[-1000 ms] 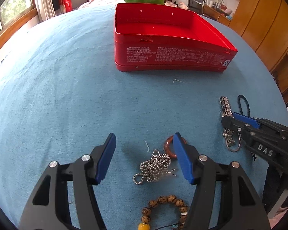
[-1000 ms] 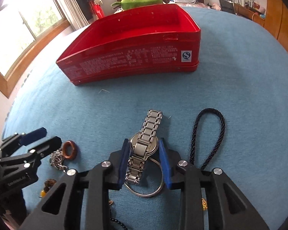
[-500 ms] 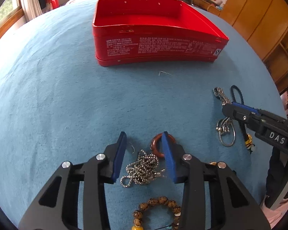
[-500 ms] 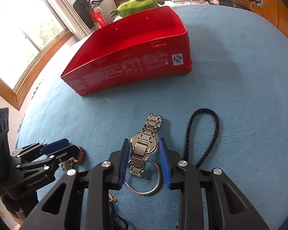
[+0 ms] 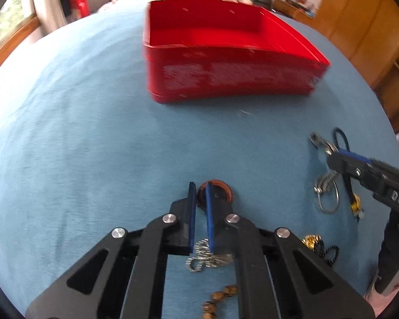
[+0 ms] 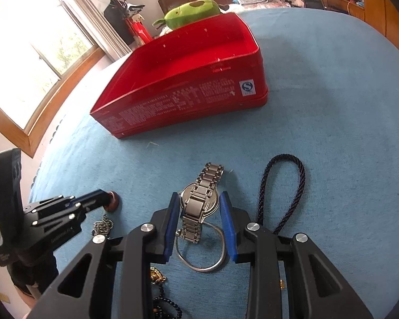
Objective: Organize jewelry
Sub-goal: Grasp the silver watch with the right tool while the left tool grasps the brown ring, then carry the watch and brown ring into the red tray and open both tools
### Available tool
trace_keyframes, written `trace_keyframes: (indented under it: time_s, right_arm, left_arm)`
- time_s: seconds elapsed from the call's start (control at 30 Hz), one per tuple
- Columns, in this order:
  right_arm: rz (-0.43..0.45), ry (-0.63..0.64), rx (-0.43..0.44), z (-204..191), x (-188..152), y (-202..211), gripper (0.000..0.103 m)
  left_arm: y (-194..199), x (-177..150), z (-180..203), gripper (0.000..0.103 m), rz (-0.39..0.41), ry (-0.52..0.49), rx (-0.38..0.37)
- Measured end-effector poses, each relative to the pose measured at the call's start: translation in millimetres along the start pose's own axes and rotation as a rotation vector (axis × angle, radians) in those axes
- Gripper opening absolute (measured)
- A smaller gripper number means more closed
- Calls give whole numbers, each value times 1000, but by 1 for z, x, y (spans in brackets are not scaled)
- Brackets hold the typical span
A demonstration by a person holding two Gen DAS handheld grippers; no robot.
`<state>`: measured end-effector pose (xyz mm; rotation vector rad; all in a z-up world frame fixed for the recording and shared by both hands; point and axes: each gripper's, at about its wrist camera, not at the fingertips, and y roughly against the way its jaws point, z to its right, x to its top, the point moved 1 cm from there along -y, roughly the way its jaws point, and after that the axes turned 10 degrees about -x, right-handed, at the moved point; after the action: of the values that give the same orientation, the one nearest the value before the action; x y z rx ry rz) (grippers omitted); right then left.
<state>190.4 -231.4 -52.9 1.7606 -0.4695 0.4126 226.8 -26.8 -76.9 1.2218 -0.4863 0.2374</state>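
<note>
The left gripper [image 5: 199,188] has just closed its fingers on the rim of the brown ring [image 5: 217,190], well short of the red tin [image 5: 226,77]: light, rigid, slippery. The right gripper [image 6: 199,203] clasps the heavier, floppy-strapped watch [image 6: 198,203] by its case.

**Inspector:** You are working on a plain blue cloth [image 6: 332,106]. The tin [image 6: 188,90] is red, with white print along its side and a small blue-and-white round mark near one corner.

**Operator:** And the pieces?

**Inspector:** Your watch [image 6: 199,202] is silver-grey steel, its band in brushed and polished links. The cord loop [image 6: 282,188] is dark navy, twisted. The ring [image 5: 215,190] is reddish brown. Your bead chain [image 5: 207,256] is silver; the beaded bracelet [image 5: 220,296] is mottled brown. Both gripper frames are black with blue pads [image 6: 171,220].
</note>
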Motion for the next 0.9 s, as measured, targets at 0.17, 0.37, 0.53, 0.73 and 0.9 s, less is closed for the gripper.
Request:
trace_keyframes:
  time_s: [0.17,0.37,0.53,0.73,0.9]
  right_arm:
    - [17,8,28,0,1,6,31]
    - [-26,9,-1,0,1,-6,31]
    - [-60,29,-27,-5,0,-16,31]
    - [-55,68,-61,-15,-1,-20,34]
    - [-30,59,-60,-19,-3,-16,20]
  left_arm:
    - [15,4,-12,5,54,53,-14]
    - [6,2,-21,5,17,76,-8]
    - [-4,4,-21,10,0,76,5]
    - [-14,7,-9,13,8,48,43]
    - [-15,9,-9,9,19,62,29]
